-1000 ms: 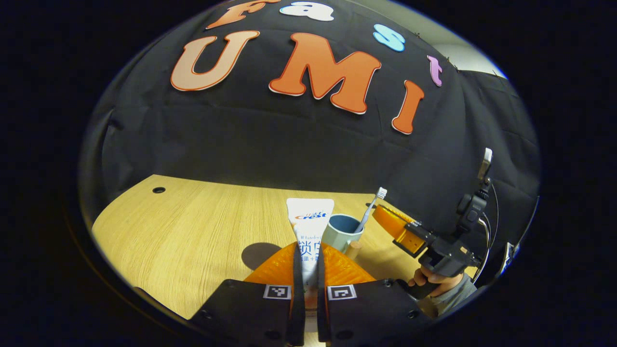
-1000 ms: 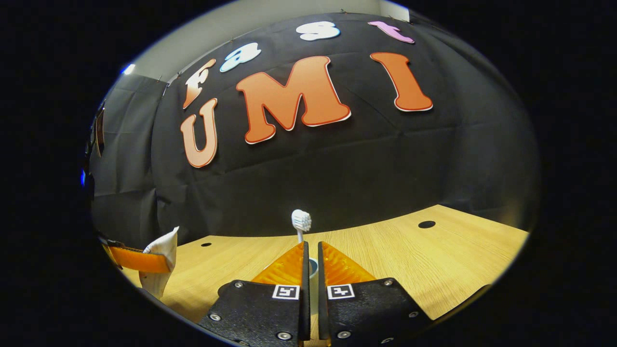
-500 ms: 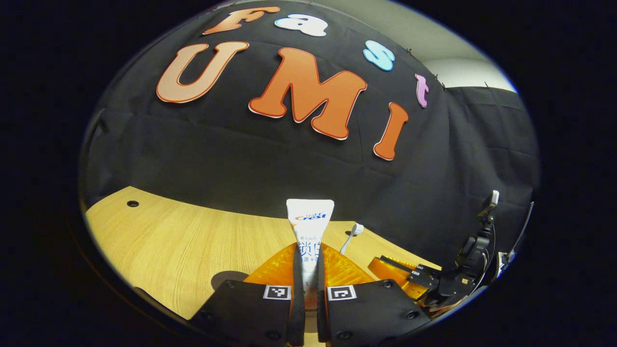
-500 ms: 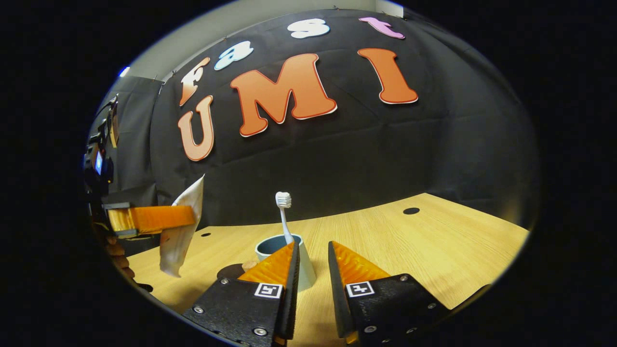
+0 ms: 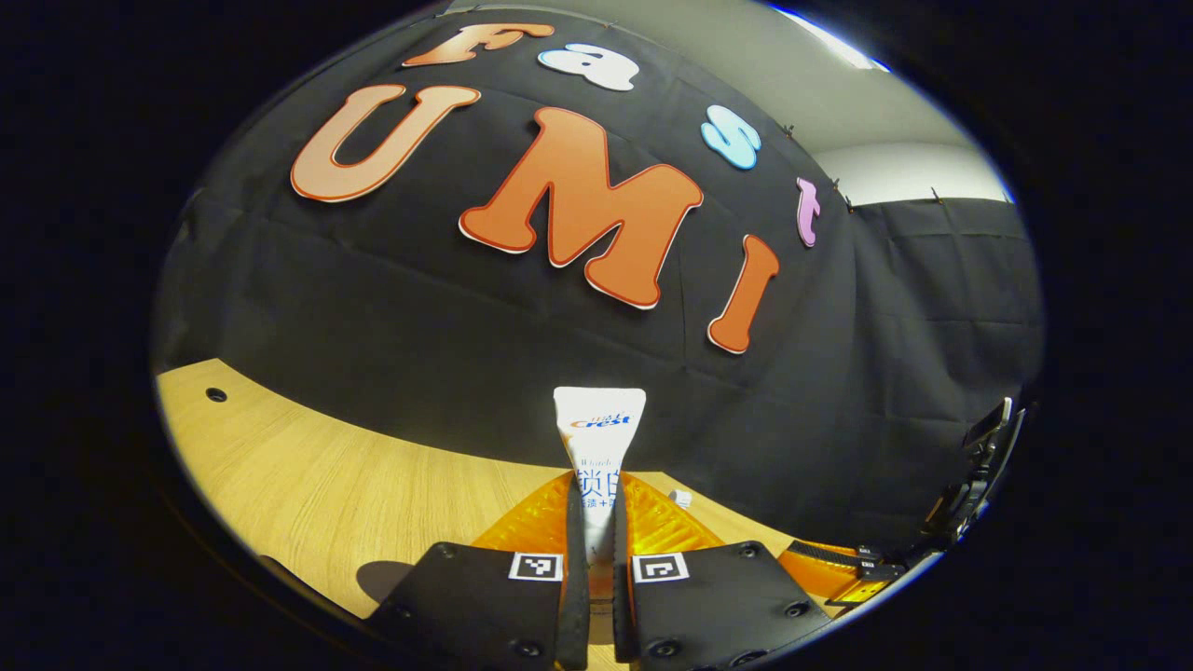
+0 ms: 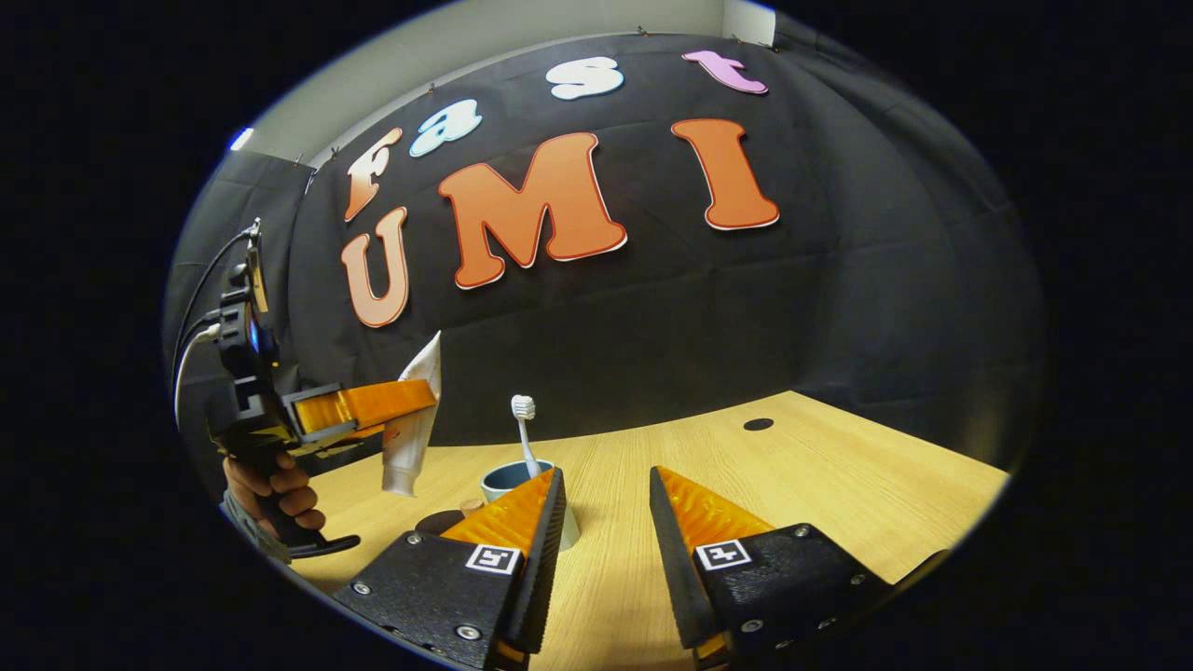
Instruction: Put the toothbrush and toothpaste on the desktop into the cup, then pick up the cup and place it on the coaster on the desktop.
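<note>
Toothpaste tube (image 6: 407,431) clamped in left gripper (image 6: 410,401), aloft at ten o'clock of blue cup (image 6: 522,503) holding toothbrush (image 6: 525,431); right gripper (image 6: 604,503) parted, empty. Risk: tube striking brush or rim, tipping cup.

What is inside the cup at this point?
The toothbrush stands in the cup, head up. The cup's bottom is hidden by its wall and the right gripper. The toothpaste hangs outside, clamped in the left gripper.
</note>
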Demonstrator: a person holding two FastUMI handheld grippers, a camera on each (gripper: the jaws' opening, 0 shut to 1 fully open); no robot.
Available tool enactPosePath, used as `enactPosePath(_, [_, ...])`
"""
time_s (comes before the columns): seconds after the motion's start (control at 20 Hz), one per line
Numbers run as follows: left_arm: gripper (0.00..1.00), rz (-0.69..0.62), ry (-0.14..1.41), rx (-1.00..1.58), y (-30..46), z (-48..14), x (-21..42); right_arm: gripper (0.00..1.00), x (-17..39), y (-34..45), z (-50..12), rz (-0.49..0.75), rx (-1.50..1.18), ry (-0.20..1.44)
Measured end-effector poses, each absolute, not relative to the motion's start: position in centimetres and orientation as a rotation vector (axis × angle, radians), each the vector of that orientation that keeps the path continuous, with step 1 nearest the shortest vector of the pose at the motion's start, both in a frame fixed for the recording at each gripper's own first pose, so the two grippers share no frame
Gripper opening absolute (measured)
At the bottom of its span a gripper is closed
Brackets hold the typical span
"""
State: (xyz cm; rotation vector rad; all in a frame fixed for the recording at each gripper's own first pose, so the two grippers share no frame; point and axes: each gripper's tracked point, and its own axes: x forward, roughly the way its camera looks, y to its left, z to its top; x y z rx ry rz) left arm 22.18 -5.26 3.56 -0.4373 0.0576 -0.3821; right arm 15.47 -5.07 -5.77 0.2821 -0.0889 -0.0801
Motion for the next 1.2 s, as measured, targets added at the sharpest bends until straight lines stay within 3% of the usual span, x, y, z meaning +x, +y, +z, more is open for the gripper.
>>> enactPosePath(0.65, [0.13,-0.388,0.023,-0.457,-7.2,1.7,27.5,0.59,12.7,-5.6,-7.0,-0.068,0.226,-0.04])
enactPosePath(1.2, [0.13,-0.427,0.047,-0.426,-9.6,0.0,29.1,0.74,12.7,-5.3,-8.2,-0.055,0.208,0.018])
